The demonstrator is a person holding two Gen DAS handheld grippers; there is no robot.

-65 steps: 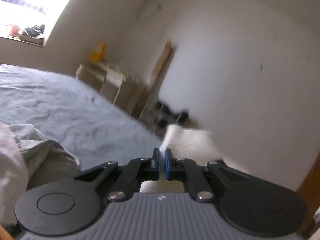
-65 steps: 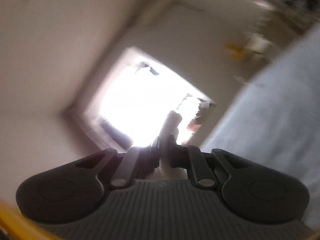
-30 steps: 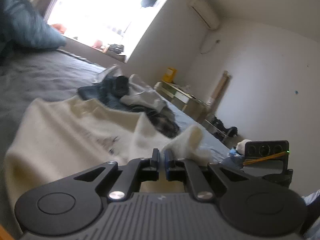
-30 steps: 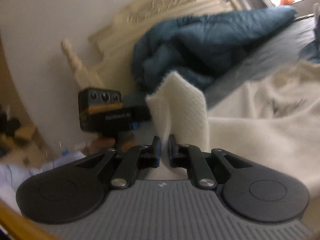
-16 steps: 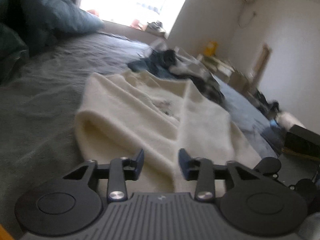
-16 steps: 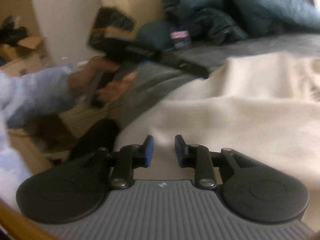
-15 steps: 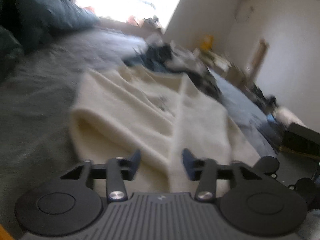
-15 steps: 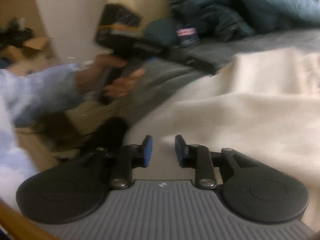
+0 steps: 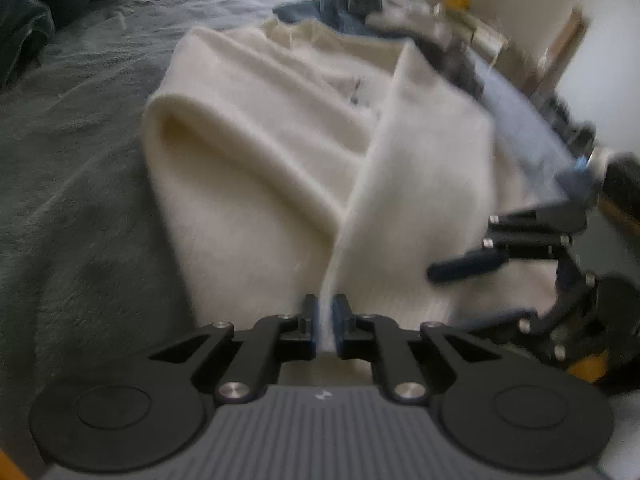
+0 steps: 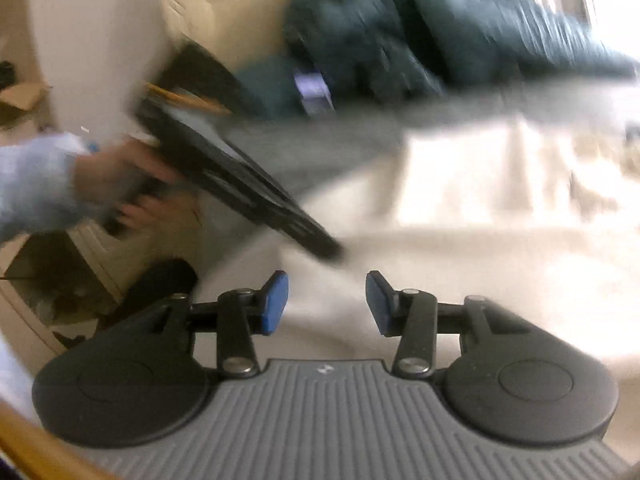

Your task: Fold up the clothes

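Now the cream sweater [image 9: 256, 184] lies spread on the grey bed [image 9: 80, 208], and we take it as landmark. Our left tool [image 9: 326, 312] sits at the sweater's near edge; its jaws have just been closing and now pinch a raised fold of the cream fabric. Our right tool [image 10: 326, 300], to the right of the sweater's near edge, has just been opening; jaws stand apart with only flat sweater beyond them, nothing gripped. It also shows in the left view [image 9: 520, 248], jaws spread over the sweater's right side. Beyond the sweater's far end sits a pile of other clothes [image 9: 384, 12], unfolded. Progress looks early to us: the sides lie turned in lengthwise, cross folds left, pile untouched. Right view is blurred, so finer detail is unclear.
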